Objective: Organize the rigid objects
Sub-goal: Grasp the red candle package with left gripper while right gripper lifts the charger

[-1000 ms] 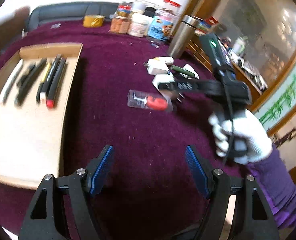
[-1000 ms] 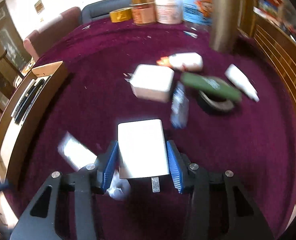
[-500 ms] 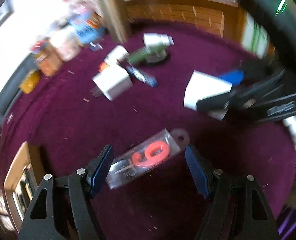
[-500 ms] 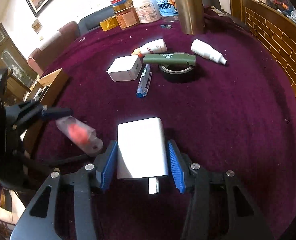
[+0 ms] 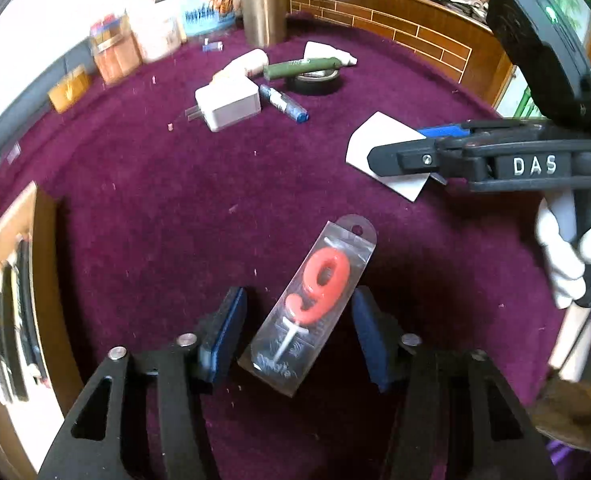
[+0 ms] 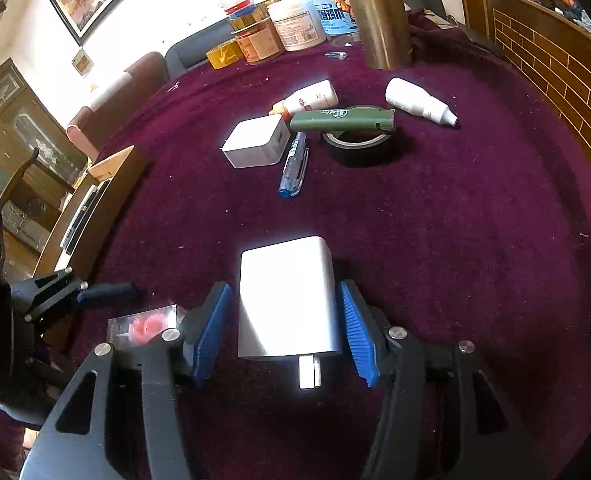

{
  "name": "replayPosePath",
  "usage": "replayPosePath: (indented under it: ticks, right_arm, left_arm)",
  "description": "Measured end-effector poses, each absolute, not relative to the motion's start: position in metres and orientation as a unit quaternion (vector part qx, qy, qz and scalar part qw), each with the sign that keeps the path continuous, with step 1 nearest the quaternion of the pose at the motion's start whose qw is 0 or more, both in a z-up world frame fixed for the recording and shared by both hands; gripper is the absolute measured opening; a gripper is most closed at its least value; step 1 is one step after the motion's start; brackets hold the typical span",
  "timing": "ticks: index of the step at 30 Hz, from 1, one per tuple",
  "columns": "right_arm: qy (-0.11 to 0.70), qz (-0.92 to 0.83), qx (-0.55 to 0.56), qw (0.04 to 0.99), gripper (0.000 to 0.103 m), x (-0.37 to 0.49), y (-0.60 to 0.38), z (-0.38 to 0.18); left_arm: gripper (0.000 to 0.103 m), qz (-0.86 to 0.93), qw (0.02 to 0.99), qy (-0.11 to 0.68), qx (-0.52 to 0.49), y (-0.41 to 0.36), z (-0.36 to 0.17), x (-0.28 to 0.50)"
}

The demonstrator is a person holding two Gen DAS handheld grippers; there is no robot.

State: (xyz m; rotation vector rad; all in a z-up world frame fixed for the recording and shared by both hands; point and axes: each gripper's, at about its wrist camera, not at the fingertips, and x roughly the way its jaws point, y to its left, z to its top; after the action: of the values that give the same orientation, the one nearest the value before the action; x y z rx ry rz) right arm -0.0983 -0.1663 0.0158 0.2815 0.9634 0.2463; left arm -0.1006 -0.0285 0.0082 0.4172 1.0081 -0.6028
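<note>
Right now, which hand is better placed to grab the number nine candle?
The left. The left gripper already has the candle packet between its closing jaws, pads not touching yet. The right gripper, jaws opening, sits around the white charger.

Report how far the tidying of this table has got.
Done: several pens lie lined up in the wooden tray.

In hand: the left tool is closing around the packaged number candle, pads not yet touching. The right tool is opening beside a white charger, gaps showing on both sides.

Left: another charger, blue pen, green lighter, tape roll, two small bottles.
</note>
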Motion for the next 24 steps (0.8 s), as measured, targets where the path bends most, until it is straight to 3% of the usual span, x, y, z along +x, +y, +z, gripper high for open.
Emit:
replayPosePath:
  ticks: [1, 2, 6, 8, 9, 13, 18, 19, 22, 24]
  right_arm:
    - [0.461, 0.118, 0.135, 0.869, 0.054, -0.098, -0.166, 0.016]
    - [0.461, 0.117, 0.134, 0.870, 0.054, -0.098, -0.166, 0.016]
    - [0.464, 0.111, 0.121, 0.871, 0.055, -0.097, -0.162, 0.016]
    - [0.467, 0.110, 0.107, 0.871, 0.062, -0.096, -0.156, 0.017]
    - [0.471, 0.108, 0.095, 0.870, 0.064, -0.095, -0.151, 0.017]
    - [0.479, 0.091, 0.050, 0.872, 0.076, -0.094, -0.134, 0.016]
    - [0.482, 0.062, 0.020, 0.874, 0.076, -0.096, -0.124, 0.014]
    - [0.481, 0.060, 0.023, 0.874, 0.074, -0.097, -0.125, 0.014]
    - [0.478, 0.040, 0.020, 0.877, 0.045, -0.101, -0.131, 0.017]
    - [0.481, 0.051, 0.046, 0.874, 0.045, -0.104, -0.136, 0.019]
  left_arm:
    - [0.067, -0.275, 0.816, 0.468, 0.197, -0.029, 0.007, -0.101]
    - [0.068, -0.268, 0.822, 0.463, 0.196, -0.030, 0.007, -0.101]
    - [0.067, -0.266, 0.833, 0.452, 0.176, -0.032, 0.005, -0.103]
    - [0.043, -0.266, 0.836, 0.452, 0.159, -0.032, 0.008, -0.102]
    - [0.022, -0.261, 0.838, 0.453, 0.153, -0.031, 0.009, -0.102]
    - [0.023, -0.265, 0.847, 0.454, 0.079, -0.004, 0.022, -0.108]
    - [0.023, -0.267, 0.862, 0.429, 0.014, 0.033, 0.046, -0.120]
    - [0.023, -0.266, 0.866, 0.423, 0.002, 0.043, 0.052, -0.125]
    - [0.023, -0.253, 0.880, 0.401, -0.038, 0.083, 0.071, -0.136]
    - [0.023, -0.240, 0.886, 0.393, -0.058, 0.108, 0.078, -0.140]
